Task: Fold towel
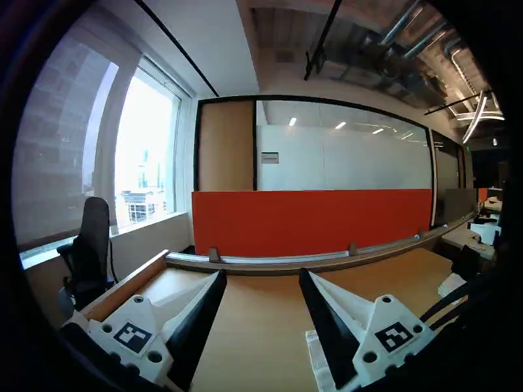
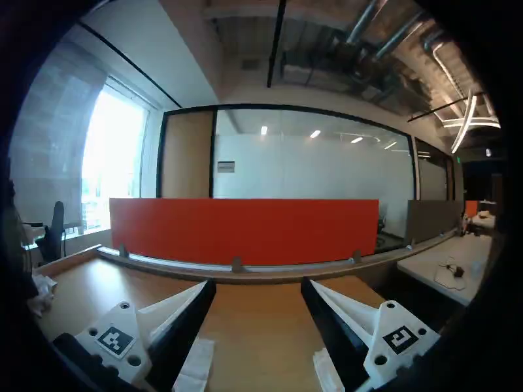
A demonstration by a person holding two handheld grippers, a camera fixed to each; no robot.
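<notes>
In the left gripper view my left gripper point(image 1: 263, 277) stands open above the wooden desk point(image 1: 261, 326), nothing between its fingers. A strip of white ribbed towel point(image 1: 318, 359) lies on the desk at the bottom, just inside the right finger. In the right gripper view my right gripper point(image 2: 258, 285) is open too, with bare desk point(image 2: 261, 326) between the fingers. White towel pieces show at the bottom beside each finger, one at the left point(image 2: 196, 366) and one at the right point(image 2: 325, 369). Most of the towel is hidden below the views.
An orange divider panel point(image 1: 310, 222) on a metal rail runs along the desk's far edge. A black office chair point(image 1: 88, 251) stands at the left by the window. White items and cables point(image 1: 457, 287) lie at the right. A crumpled white thing point(image 2: 40, 291) sits at the desk's left.
</notes>
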